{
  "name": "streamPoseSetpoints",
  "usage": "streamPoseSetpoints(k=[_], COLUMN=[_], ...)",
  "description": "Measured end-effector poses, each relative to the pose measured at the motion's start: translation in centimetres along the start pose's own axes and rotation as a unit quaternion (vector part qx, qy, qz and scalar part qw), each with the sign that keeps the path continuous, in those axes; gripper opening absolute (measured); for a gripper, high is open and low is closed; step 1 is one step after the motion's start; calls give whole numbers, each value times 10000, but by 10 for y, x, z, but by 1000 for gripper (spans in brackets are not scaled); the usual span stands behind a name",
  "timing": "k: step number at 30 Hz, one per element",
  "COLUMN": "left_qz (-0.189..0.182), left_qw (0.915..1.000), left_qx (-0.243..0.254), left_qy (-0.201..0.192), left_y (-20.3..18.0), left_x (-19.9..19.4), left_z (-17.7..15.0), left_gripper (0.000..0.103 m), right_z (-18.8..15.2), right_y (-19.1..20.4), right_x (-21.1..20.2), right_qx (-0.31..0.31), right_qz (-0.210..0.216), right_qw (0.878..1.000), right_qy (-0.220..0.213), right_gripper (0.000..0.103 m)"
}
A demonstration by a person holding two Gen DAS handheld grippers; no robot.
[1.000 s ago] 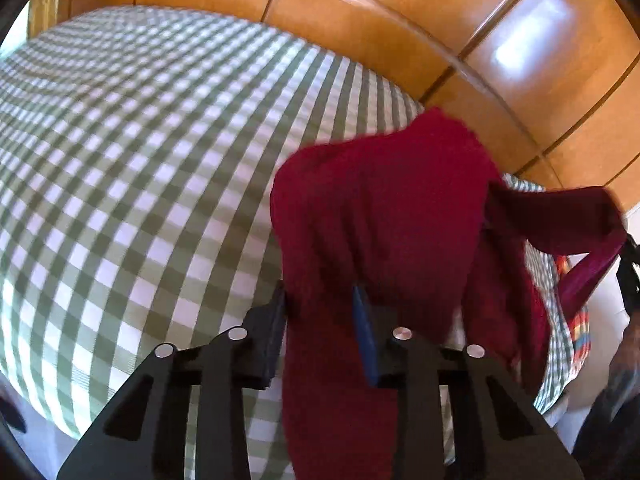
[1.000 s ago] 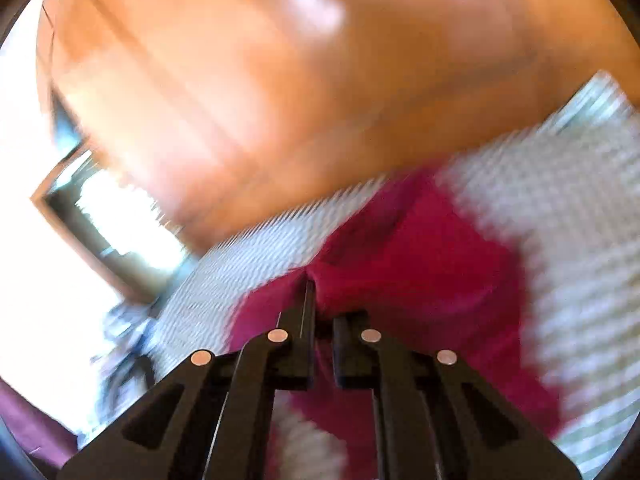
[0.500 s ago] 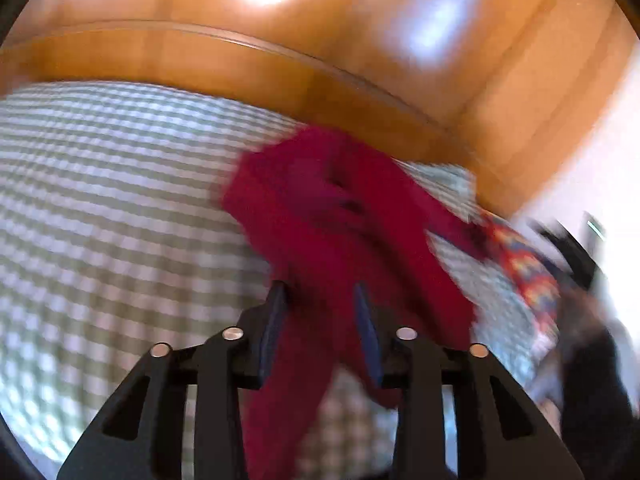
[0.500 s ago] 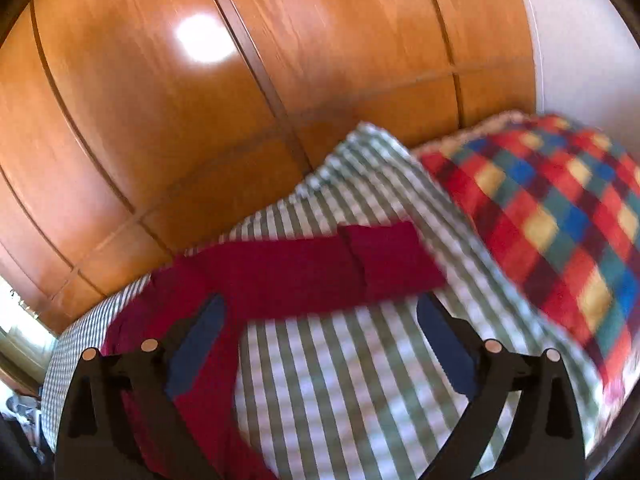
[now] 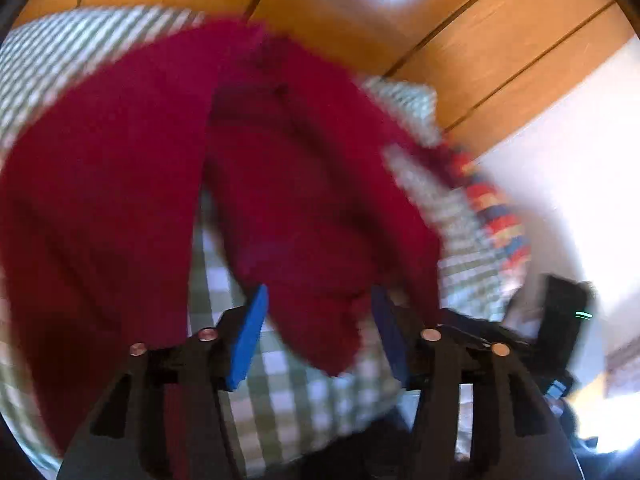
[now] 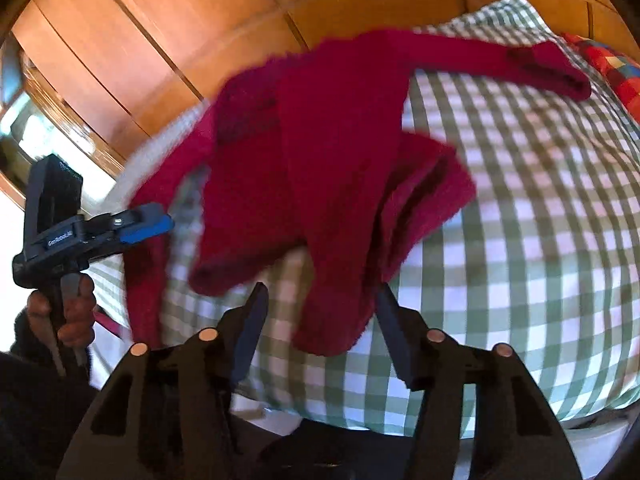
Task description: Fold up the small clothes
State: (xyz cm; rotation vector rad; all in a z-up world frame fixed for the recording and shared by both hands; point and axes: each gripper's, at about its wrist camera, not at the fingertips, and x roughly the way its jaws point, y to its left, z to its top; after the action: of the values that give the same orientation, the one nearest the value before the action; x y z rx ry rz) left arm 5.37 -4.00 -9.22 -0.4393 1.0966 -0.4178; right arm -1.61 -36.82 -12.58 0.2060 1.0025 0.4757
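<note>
The left gripper (image 5: 318, 334) fills the lower middle of its own view, pointing steeply down, its jaws opening with a flap of red cloth between the 2 blue pads (image 5: 247, 340), which do not press on it. It shows again at the left edge of the right wrist view, held by a hand (image 6: 64, 316). The right gripper (image 6: 320, 332) sits at the lower middle, its jaws closing, cloth hanging between them unpinched.
</note>
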Motion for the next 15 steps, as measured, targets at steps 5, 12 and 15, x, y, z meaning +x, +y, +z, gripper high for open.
streamPoseSetpoints(k=[5,12,15], left_qz=[15,71,430], left_qw=[9997,9960,9929], left_qx=[-194,-448,-385], left_qy=[-150,-765,-1042], left_y=[10,48,71], left_x=[32,-22,-63], left_z=[4,20,20], left_gripper=[24,7,7], right_z=[9,40,46], right_y=[6,25,26], right_x=[10,-72,-108], right_qx=[-160,-250,-158], right_qz=[-336,106,288], right_qw=[9993,9946,9897], right_qy=[-1,-1006,-1397], right_gripper=[11,8,8])
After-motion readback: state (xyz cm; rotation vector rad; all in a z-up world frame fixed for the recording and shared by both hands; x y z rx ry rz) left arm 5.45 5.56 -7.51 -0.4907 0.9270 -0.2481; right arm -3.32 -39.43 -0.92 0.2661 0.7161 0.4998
